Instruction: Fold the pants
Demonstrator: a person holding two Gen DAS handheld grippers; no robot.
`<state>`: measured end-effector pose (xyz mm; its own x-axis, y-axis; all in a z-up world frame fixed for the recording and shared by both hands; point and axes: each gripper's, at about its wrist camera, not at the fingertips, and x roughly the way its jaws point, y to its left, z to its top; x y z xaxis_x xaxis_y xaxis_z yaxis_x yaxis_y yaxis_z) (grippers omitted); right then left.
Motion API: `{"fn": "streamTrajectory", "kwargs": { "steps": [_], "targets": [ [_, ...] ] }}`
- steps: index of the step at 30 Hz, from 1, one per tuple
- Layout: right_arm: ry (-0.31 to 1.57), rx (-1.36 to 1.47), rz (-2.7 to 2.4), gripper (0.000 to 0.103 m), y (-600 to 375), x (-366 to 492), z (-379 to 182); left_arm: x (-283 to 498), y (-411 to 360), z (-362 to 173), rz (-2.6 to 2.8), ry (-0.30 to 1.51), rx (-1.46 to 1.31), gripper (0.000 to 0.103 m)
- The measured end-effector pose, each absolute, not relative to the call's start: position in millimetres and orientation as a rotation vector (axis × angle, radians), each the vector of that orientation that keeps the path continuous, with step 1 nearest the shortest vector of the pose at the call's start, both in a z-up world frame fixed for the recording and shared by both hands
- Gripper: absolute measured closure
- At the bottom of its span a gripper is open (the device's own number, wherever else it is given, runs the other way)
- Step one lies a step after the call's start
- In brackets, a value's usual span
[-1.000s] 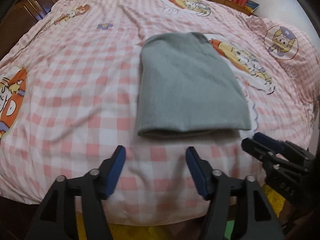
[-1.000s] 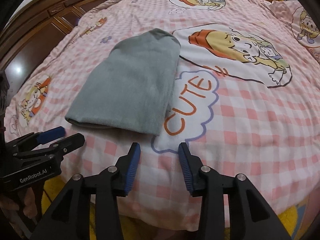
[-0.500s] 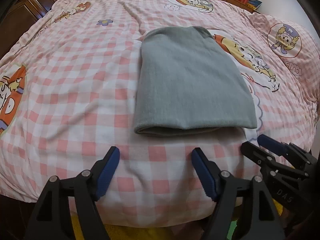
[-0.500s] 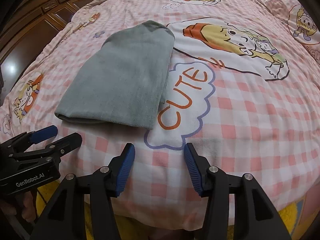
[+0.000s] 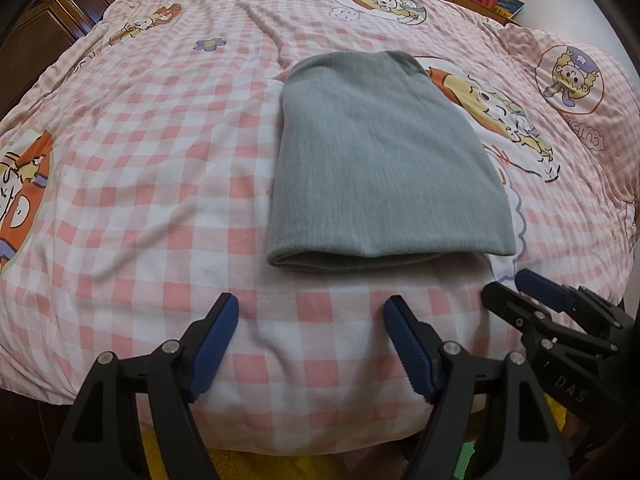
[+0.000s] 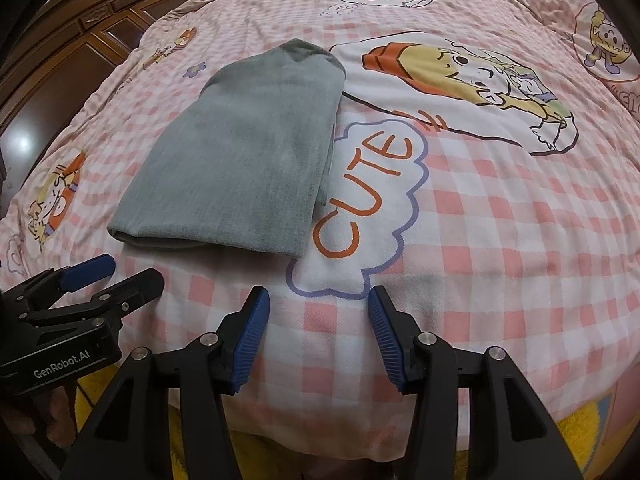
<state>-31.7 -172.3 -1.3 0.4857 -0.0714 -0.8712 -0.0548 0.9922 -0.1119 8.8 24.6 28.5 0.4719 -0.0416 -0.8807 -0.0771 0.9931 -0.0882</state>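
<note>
Firstly, in the left wrist view, the grey pants [image 5: 384,164] lie folded into a compact rectangle on the pink checked bedcover [image 5: 140,168], a little to the right of the middle of the bed. The thick folded edge of the pants faces the camera, and the far end is narrower and rounded. The left gripper [image 5: 310,322] is held above the near edge of the bed with its two blue pads spread wide, and nothing is between them. It does not touch the pants. At the lower right the right gripper [image 5: 516,292] comes into the picture from the side, near the right front corner of the pants but apart from it. A dark wooden wardrobe [image 5: 52,12] stands behind the bed at the left.

Next, in the right wrist view, the pants [image 6: 244,156] lie to the left of the middle, just beside a cartoon bubble with the word "CUTE" [image 6: 360,200] printed on the bedcover [image 6: 500,220]. The right gripper [image 6: 318,304] is also spread apart and holds nothing, above the near edge of the bed. The left gripper [image 6: 128,270] shows at the lower left, its fingers parted, near the front left corner of the pants without touching.
</note>
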Motion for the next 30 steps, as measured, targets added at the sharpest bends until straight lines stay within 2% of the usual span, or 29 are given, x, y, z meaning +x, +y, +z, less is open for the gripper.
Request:
{"fn": "streamTrajectory", "kwargs": {
  "steps": [30],
  "targets": [
    [1.064, -0.132, -0.009, 0.049, -172.1, -30.9, -2.2, 11.1, 24.4, 25.6, 0.016, 1.082, -0.129, 0.021]
  ]
}}
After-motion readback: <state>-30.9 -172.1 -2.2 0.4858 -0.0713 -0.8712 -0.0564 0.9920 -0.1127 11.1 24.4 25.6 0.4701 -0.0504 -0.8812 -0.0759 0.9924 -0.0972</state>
